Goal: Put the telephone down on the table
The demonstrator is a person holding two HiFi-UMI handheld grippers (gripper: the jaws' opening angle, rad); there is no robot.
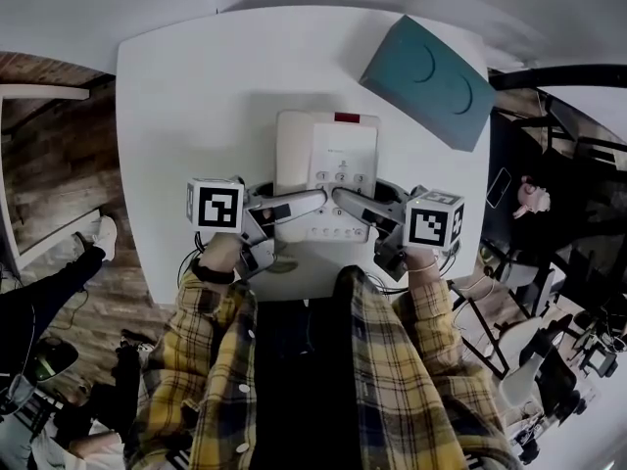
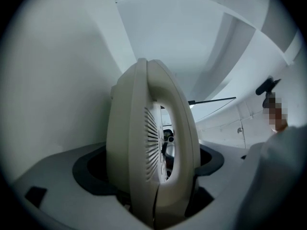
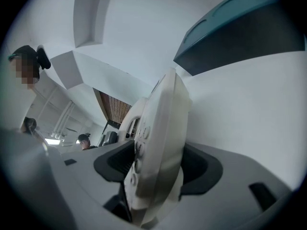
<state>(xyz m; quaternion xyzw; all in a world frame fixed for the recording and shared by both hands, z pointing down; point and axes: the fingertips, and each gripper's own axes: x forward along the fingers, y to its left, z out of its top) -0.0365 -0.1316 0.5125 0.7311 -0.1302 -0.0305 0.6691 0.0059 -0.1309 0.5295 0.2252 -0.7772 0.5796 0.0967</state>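
While I look down from the head view, the telephone (image 1: 326, 155) sits in the middle of the frame over the white table (image 1: 196, 96), its red strip toward the top and its rows of buttons toward the bottom. My left gripper (image 1: 294, 206) comes in from the lower left and my right gripper (image 1: 358, 207) from the lower right, and both meet the telephone at its lower edge, close to each other.

Seen along my left gripper (image 2: 153, 176), the jaws are clamped on the telephone (image 2: 139, 143), which stands edge-on between them with a slotted grille facing right. Seen along my right gripper (image 3: 153, 186), the jaws are likewise closed tight on the telephone (image 3: 160, 143), with round buttons on the face turned left.

Whether the underside touches the table I cannot tell from any view.

A teal slab (image 1: 426, 67) with two curved grooves lies tilted on the table at the upper right, well apart from the telephone; it also fills the upper right of the right gripper view (image 3: 230, 32). My yellow plaid sleeves (image 1: 211, 331) fill the bottom.
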